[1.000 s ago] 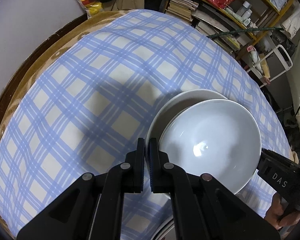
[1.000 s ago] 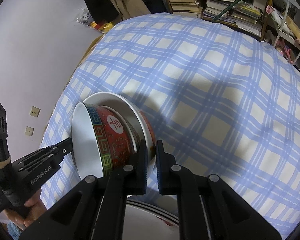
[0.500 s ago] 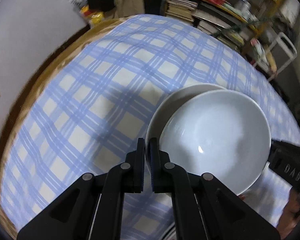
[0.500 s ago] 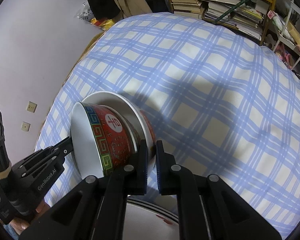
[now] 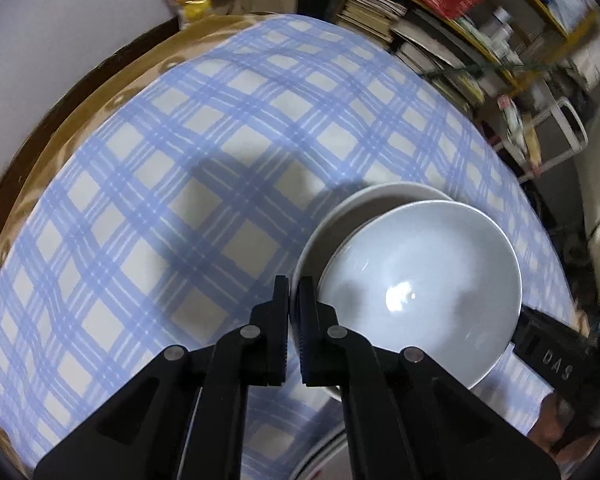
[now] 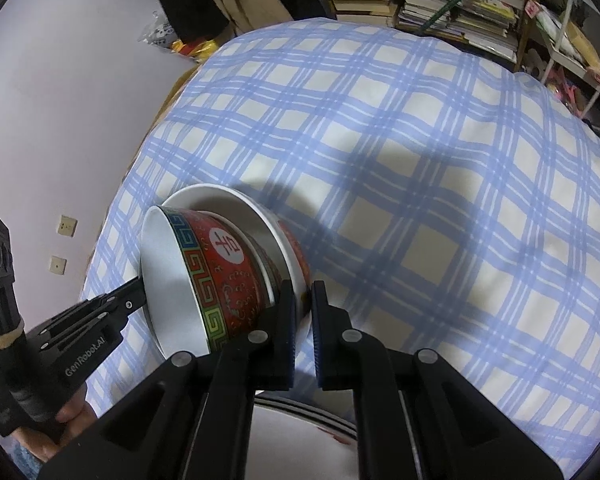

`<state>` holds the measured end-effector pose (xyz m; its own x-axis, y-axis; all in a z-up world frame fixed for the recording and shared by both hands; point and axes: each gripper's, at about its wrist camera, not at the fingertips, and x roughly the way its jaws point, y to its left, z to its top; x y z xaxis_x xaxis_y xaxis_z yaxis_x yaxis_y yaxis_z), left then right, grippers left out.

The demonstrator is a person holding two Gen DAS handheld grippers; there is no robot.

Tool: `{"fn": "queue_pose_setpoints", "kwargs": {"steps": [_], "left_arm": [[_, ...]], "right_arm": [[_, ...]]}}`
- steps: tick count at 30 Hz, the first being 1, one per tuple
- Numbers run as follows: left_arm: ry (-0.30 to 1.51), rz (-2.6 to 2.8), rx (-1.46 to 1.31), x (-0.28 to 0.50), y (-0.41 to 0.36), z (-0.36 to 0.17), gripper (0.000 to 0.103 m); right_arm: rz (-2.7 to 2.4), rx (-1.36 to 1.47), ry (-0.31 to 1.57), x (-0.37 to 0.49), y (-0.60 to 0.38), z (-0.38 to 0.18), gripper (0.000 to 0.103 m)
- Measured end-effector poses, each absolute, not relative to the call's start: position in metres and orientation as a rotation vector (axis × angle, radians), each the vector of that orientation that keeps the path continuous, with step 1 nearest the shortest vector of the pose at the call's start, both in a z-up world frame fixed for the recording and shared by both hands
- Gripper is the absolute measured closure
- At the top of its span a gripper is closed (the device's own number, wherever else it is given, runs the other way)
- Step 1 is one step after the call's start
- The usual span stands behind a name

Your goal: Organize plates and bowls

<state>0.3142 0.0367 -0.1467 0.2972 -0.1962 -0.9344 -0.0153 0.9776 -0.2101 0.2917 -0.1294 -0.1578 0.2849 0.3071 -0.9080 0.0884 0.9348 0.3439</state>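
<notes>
Two nested bowls are held tilted above the checked tablecloth. The inner bowl (image 5: pixel 420 280) is white inside and red with a patterned band outside (image 6: pixel 220 276). The outer bowl (image 5: pixel 340 208) has a white rim (image 6: pixel 284 248). My left gripper (image 5: pixel 294 292) is shut on the outer bowl's rim. My right gripper (image 6: pixel 303 300) is shut on the same outer bowl's rim at the opposite side. Each gripper shows in the other's view, the right one in the left wrist view (image 5: pixel 556 356) and the left one in the right wrist view (image 6: pixel 112 308).
A stack of plates lies under the grippers at the near edge (image 6: pixel 300 428), partly hidden. The blue checked cloth (image 5: pixel 160 200) covers a round brown table (image 5: pixel 60 128). Shelves with books (image 6: pixel 440 8) stand behind the table. A wall (image 6: pixel 60 80) is at the left.
The bowls stay gripped by both grippers. The left wrist view has shifted a little over the table; the bowls' place between the grippers is the same.
</notes>
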Motion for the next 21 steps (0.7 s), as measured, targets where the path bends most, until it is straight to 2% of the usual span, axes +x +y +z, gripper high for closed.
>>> {"fn": "queue_pose_setpoints", "kwargs": {"steps": [21], "left_arm": [[1.245,-0.101,-0.145,0.295,0.03,-0.106,0.101]], "right_arm": [[0.14,0.383,1.261,0.27,-0.131,-0.12,0.092]]}}
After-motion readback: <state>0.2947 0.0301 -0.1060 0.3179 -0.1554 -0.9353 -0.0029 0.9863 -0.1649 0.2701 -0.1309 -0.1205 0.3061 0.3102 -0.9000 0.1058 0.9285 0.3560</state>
